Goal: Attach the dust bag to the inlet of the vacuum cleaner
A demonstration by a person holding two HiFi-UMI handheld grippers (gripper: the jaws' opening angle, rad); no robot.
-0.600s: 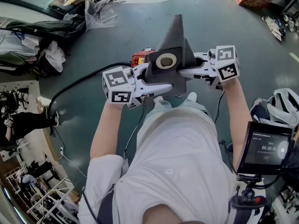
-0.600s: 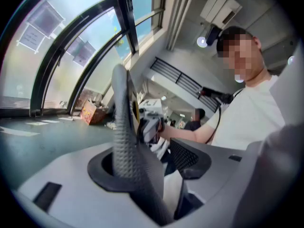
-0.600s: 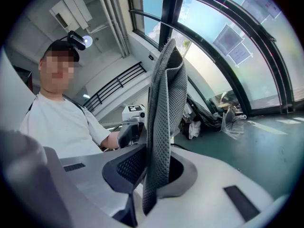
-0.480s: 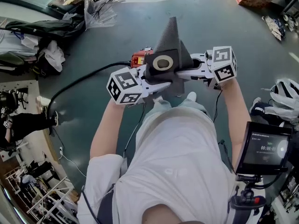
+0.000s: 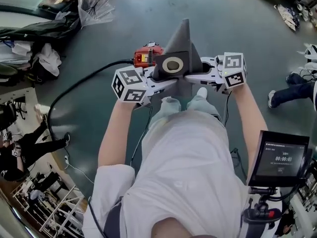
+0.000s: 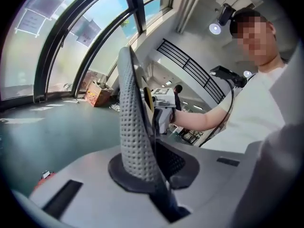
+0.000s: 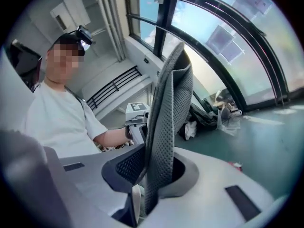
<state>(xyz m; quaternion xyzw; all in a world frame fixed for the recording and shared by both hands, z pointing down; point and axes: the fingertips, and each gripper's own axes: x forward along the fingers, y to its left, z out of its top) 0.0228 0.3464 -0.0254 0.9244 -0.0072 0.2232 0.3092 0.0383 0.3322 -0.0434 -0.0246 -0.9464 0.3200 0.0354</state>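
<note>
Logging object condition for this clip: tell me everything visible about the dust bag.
The dust bag is grey dimpled fabric, folded flat and tapering to a point away from the person. Its dark square collar, with a tan-ringed round opening, faces up. It is held above the floor, the left hand-held gripper and the right hand-held gripper each shut on an opposite side.

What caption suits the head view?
Left tongs and right tongs pinch a grey dust bag from both sides above the red vacuum cleaner.
</note>
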